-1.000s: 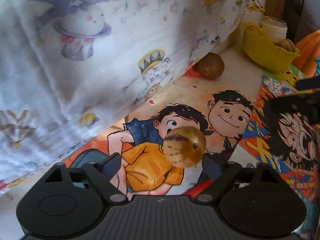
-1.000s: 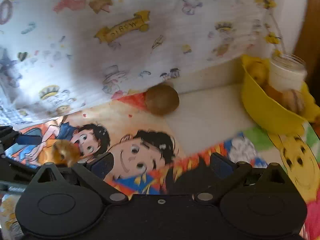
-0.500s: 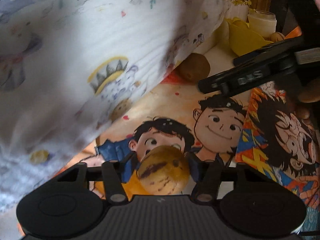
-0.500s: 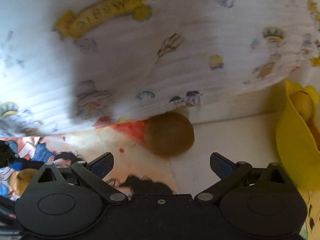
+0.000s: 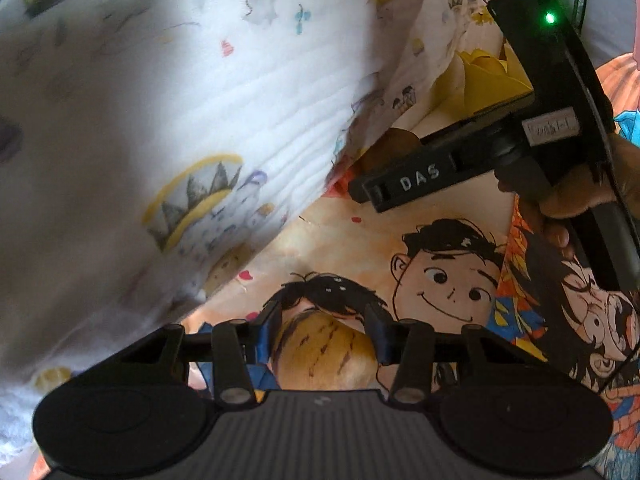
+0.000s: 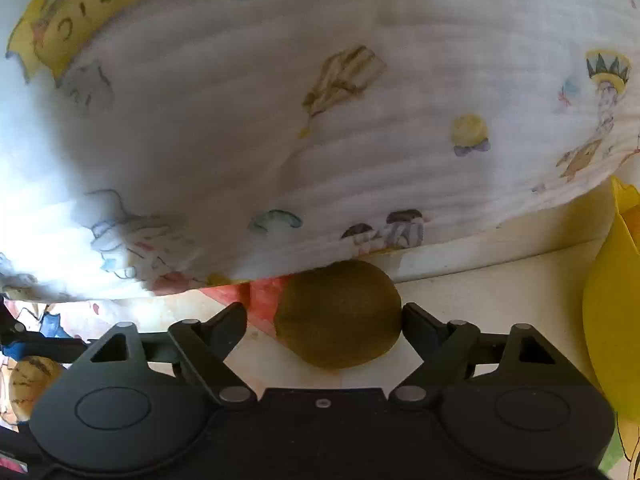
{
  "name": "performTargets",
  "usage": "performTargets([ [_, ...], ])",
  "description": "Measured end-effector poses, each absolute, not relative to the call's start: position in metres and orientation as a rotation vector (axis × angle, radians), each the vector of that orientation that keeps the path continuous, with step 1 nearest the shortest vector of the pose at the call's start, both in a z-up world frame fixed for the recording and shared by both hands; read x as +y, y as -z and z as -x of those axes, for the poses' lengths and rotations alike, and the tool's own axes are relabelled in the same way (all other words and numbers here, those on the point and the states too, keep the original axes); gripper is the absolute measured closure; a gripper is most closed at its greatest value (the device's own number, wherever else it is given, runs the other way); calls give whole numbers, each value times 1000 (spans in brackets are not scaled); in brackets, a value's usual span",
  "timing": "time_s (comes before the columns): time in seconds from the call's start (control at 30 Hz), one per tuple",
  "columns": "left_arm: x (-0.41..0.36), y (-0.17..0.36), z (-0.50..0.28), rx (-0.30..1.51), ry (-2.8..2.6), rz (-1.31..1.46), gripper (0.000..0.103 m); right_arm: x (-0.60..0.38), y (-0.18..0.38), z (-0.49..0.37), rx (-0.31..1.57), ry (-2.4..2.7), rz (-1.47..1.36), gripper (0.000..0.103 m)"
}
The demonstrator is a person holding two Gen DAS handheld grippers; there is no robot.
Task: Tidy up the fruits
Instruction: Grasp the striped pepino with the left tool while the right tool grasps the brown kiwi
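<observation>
While both fruits remain on the cartoon-printed mat [image 5: 328, 240], the sorting stands at its grasping stage, by my judgement less than half done. Item one: speckled yellow fruit [image 5: 324, 354], lying on the mat between the fingers of the left gripper [image 5: 326, 330]; the blue pads sit close against its two sides, apparently closed on it, though no lift is visible. Item two: brown kiwi [image 6: 340, 314], at the mat's far edge, partly tucked under the hem of the white printed cloth [image 6: 320, 120]; the right gripper [image 6: 324, 320] straddles it with fingers spread, the right-hand tip touching or nearly touching the skin, the left-hand tip standing clear, so no grip yet. Item three: yellow bowl [image 6: 612, 320], near the kiwi's right side, with at least one yellowish fruit showing over its rim; presumably the destination. Remaining, as judged: close on the kiwi, lift both fruits, carry them to the bowl. Changes against the frames one second and half a second earlier: the left fingers, then wide apart behind the yellow fruit, have drawn in around it; the right gripper, then well short of the kiwi, has advanced until the kiwi lies between its fingertips.
</observation>
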State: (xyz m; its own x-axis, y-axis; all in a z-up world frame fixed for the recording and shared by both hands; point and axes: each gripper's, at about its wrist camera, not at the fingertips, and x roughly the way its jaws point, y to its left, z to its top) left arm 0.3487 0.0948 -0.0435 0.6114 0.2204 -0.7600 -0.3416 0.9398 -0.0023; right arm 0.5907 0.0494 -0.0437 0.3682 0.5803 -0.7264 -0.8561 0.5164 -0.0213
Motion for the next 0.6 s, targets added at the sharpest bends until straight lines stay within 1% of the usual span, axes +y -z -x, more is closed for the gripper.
performTargets([
  [0.27,97,43,-357,858,-346,155,54,54,47,-590,739,-920,412,26],
  [0.4,98,43,-359,861,-353,154,54,48,45,-589,734,-893,398,34],
  [0.6,97,43,-362,875,-361,148,55,42,42,-584,735,-876,380,36],
])
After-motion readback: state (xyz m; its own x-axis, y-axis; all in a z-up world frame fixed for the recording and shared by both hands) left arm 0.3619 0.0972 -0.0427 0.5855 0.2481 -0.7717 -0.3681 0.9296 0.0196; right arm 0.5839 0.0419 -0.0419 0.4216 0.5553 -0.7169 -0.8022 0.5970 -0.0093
